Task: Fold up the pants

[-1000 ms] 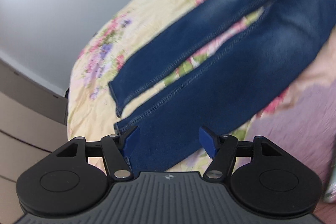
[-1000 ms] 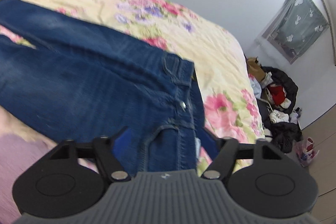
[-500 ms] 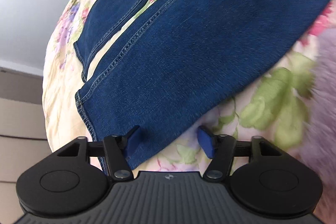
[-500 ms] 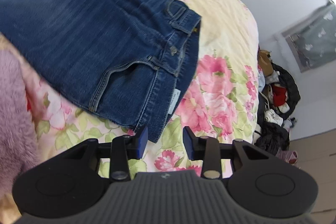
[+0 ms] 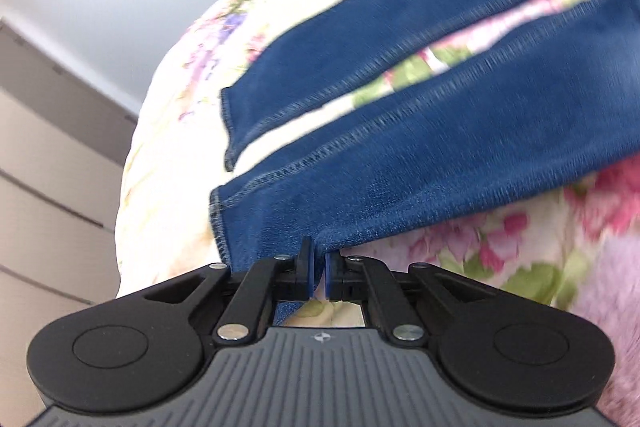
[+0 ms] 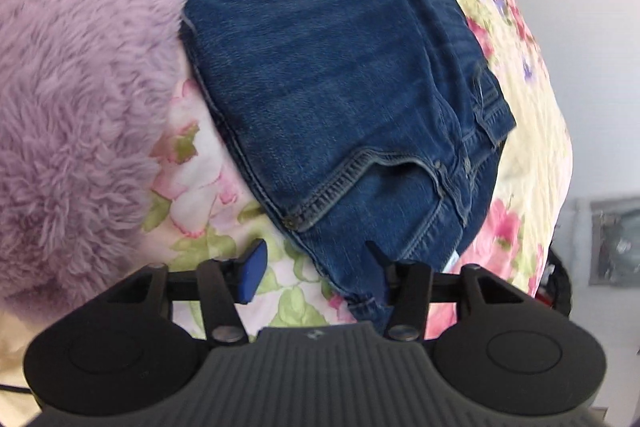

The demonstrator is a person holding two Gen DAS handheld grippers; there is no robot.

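Two grippers engage the blue denim pants (image 6: 328, 75) on the floral bedspread (image 5: 172, 163): left gripper (image 5: 318, 269) clamps the near leg hem; right gripper (image 6: 316, 267), jaws opening, straddles the waistband corner; seat both grips before lifting

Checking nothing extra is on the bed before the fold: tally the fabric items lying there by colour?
Blue: 1, the jeans
Purple: 1, the fluffy blanket
Floral yellow: 1, the bedspread underneath
Total: 3
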